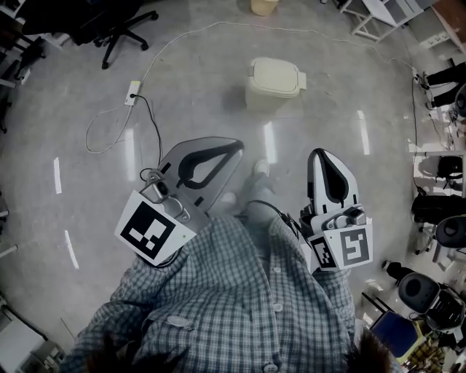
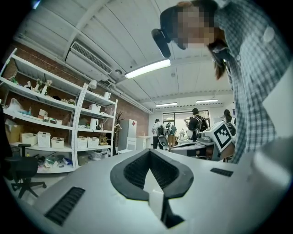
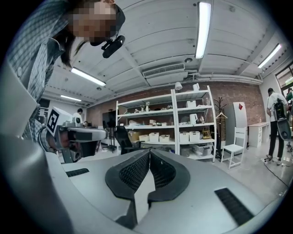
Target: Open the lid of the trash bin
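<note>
The cream trash bin [image 1: 273, 81] stands on the grey floor ahead of me, its lid down. Both grippers are held close to my chest, well short of the bin. My left gripper [image 1: 238, 143] points toward the bin from the lower left; its jaws meet at the tips with nothing between them [image 2: 149, 151]. My right gripper [image 1: 318, 151] is to the right, also shut and empty [image 3: 149, 151]. Neither gripper view shows the bin; both look out level across the room.
A white cable with a power strip [image 1: 132, 93] lies on the floor at left. An office chair [image 1: 120, 33] stands far left, white racks [image 1: 378, 14] far right, dark chairs [image 1: 437, 211] along the right edge. Shelving [image 2: 55, 132], standing people [image 2: 197, 123] and a white chair [image 3: 233, 151] surround me.
</note>
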A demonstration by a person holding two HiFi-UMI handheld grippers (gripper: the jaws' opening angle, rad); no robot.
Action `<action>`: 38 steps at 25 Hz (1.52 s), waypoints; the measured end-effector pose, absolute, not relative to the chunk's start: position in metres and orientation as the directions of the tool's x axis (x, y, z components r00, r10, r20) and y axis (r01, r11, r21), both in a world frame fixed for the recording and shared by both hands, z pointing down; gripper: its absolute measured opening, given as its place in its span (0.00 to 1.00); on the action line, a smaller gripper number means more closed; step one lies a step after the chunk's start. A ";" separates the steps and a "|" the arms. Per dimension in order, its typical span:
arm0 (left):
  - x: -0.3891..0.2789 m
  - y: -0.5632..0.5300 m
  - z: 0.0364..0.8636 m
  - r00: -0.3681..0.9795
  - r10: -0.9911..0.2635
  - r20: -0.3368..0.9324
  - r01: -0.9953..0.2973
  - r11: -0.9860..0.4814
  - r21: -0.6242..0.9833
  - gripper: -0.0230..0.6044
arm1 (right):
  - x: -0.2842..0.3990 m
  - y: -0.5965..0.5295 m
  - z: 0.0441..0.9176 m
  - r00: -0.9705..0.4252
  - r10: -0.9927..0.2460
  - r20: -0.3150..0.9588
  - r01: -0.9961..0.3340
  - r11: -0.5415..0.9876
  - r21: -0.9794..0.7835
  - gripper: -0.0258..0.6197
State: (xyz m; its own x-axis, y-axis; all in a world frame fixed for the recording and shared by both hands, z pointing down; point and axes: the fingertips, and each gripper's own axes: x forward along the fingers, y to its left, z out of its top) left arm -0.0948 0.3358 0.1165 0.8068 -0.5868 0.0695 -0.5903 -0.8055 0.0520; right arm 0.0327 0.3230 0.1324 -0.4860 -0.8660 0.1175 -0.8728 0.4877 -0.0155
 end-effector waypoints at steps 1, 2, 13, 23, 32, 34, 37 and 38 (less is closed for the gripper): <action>-0.093 0.331 0.117 0.803 -0.592 0.071 -0.596 -0.801 0.052 0.04 | 0.033 0.317 0.134 -0.494 -0.861 0.119 -0.868 0.496 -0.015 0.07; -0.091 0.326 0.117 0.799 -0.597 0.075 -0.601 -0.797 0.053 0.04 | 0.033 0.311 0.135 -0.503 -0.856 0.120 -0.863 0.505 -0.016 0.07; -0.061 0.258 0.115 0.751 -0.651 0.111 -0.659 -0.750 0.059 0.04 | 0.061 0.232 0.136 -0.572 -0.810 0.131 -0.819 0.573 -0.037 0.07; -0.030 0.202 0.110 0.700 -0.703 0.127 -0.713 -0.698 0.065 0.04 | 0.099 0.173 0.135 -0.608 -0.782 0.134 -0.792 0.609 -0.036 0.07; 0.010 0.167 0.106 0.680 -0.722 0.131 -0.732 -0.679 0.057 0.04 | 0.142 0.138 0.138 -0.622 -0.772 0.133 -0.781 0.624 -0.026 0.07; 0.016 0.160 0.108 0.679 -0.722 0.133 -0.733 -0.678 0.062 0.04 | 0.150 0.132 0.141 -0.617 -0.775 0.137 -0.784 0.620 -0.028 0.07; 0.023 0.152 0.108 0.682 -0.720 0.133 -0.731 -0.678 0.074 0.04 | 0.159 0.126 0.145 -0.609 -0.780 0.143 -0.791 0.611 -0.035 0.07; 0.025 0.150 0.108 0.683 -0.718 0.135 -0.730 -0.679 0.076 0.04 | 0.162 0.125 0.146 -0.607 -0.782 0.144 -0.793 0.608 -0.039 0.07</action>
State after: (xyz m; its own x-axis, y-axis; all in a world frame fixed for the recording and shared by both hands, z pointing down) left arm 0.0252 0.1504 0.1082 0.6827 -0.7181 0.1347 -0.7297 -0.6795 0.0761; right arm 0.1619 0.1246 0.1464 -0.6067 -0.7818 0.1439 -0.7928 0.6082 -0.0386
